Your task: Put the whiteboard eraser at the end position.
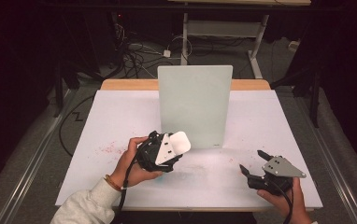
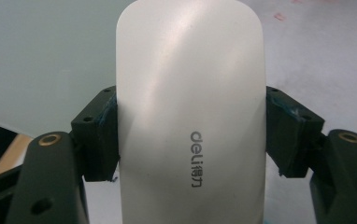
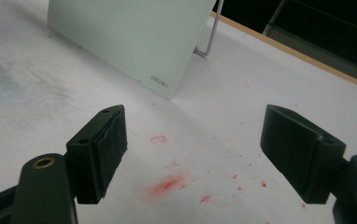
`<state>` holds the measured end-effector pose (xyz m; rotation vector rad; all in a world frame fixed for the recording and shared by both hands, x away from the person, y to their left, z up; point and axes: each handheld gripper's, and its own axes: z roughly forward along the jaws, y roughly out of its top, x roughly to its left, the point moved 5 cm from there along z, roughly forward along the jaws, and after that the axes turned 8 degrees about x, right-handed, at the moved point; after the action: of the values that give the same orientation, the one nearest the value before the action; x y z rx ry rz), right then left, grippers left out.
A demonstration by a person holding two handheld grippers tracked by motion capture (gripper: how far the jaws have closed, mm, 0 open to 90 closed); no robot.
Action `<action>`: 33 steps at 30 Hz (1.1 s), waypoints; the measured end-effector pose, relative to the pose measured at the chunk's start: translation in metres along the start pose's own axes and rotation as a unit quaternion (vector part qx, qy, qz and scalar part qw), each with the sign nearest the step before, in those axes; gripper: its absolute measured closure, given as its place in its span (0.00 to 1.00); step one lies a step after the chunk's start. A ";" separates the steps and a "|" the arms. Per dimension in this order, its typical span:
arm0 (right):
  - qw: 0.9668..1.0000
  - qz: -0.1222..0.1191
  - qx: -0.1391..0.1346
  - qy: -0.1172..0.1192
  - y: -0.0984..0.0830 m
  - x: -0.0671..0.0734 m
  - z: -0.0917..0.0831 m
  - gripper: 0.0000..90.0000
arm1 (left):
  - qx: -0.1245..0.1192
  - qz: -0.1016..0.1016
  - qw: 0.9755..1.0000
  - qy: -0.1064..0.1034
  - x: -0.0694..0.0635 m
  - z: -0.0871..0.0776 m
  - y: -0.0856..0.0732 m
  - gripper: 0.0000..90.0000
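Note:
A pale green glass board (image 1: pixel 195 105) stands upright on a wire stand in the middle of the white table. My left gripper (image 1: pixel 176 143) is shut on a white rounded eraser (image 1: pixel 180 141) with a "deli" mark, held just left of the board's lower edge. In the left gripper view the eraser (image 2: pixel 190 107) sits clamped between both black pads (image 2: pixel 99 135), with the board (image 2: pixel 41 60) right behind it. My right gripper (image 1: pixel 252 162) hovers open over the table's right front. The right gripper view has its jaws wide apart, with the board (image 3: pixel 130 35) farther off.
The white table cover (image 1: pixel 120 116) has red marker specks at its left (image 1: pixel 111 149) and red smears (image 3: pixel 167 184) under the right gripper. A wooden table edge (image 1: pixel 130 84) runs behind the board. Cables and desk legs lie on the dark floor beyond.

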<state>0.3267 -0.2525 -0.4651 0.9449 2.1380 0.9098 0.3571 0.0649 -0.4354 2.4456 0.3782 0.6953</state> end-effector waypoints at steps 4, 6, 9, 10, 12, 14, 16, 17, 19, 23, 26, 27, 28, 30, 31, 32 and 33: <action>1.000 -0.001 0.002 0.002 -0.001 0.000 0.000 0.26 | 0.016 0.010 0.999 -0.028 -0.005 0.005 -0.008 0.32; 1.000 -0.001 0.003 0.002 -0.001 0.000 0.000 0.26 | 0.025 0.016 0.999 -0.039 -0.008 0.009 -0.010 0.32; 1.000 -0.003 -0.001 0.001 0.000 0.000 0.000 0.26 | 0.035 0.025 0.997 -0.061 -0.013 0.015 -0.010 0.32; 1.000 -0.001 -0.001 0.001 0.000 0.000 0.000 0.26 | 0.039 0.028 0.997 -0.066 -0.016 0.017 -0.010 0.32; 1.000 -0.002 0.000 0.001 0.000 0.000 0.000 0.26 | 0.046 0.037 0.995 -0.078 -0.020 0.021 -0.010 0.32; 1.000 -0.003 0.000 0.001 0.000 0.000 0.000 0.26 | 0.054 0.043 0.994 -0.088 -0.024 0.025 -0.010 0.32; 1.000 -0.005 0.000 0.000 0.000 -0.001 0.000 0.26 | 0.059 0.048 0.992 -0.096 -0.029 0.030 -0.010 0.32; 1.000 -0.004 0.000 0.000 0.000 -0.001 -0.001 0.26 | 0.061 0.051 0.992 -0.099 -0.030 0.032 -0.009 0.32; 1.000 -0.003 0.000 -0.001 0.000 -0.002 -0.001 0.26 | 0.061 0.056 0.991 -0.110 -0.033 0.036 -0.007 0.32; 1.000 0.000 0.001 -0.002 0.000 -0.002 -0.001 0.26 | 0.067 0.075 0.987 -0.126 -0.036 0.046 0.003 0.32; 1.000 -0.005 0.000 -0.001 -0.001 -0.001 -0.001 0.26 | 0.074 0.082 0.984 -0.140 -0.038 0.055 0.010 0.32; 1.000 -0.005 -0.001 -0.003 0.000 -0.001 -0.001 0.26 | 0.078 0.088 0.982 -0.145 -0.040 0.057 0.012 0.32; 1.000 -0.005 -0.003 -0.003 0.000 -0.001 -0.001 0.26 | 0.079 0.093 0.981 -0.152 -0.041 0.059 0.014 0.32; 1.000 0.001 -0.001 -0.004 -0.001 -0.002 -0.001 0.26 | 0.079 0.100 0.978 -0.162 -0.044 0.062 0.017 0.32; 1.000 0.002 0.000 -0.003 -0.001 -0.002 -0.001 0.27 | 0.080 0.105 0.977 -0.168 -0.046 0.064 0.018 0.32; 1.000 0.001 0.001 -0.003 -0.001 -0.002 0.000 0.27 | 0.082 0.110 0.976 -0.171 -0.048 0.066 0.019 0.32; 1.000 -0.002 0.002 -0.002 -0.002 -0.002 0.001 0.27 | 0.086 0.113 0.975 -0.171 -0.049 0.068 0.019 0.32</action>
<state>0.3277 -0.2549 -0.4661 0.9428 2.1382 0.9006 0.3567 -0.0003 -0.4911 2.7375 0.0229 0.3280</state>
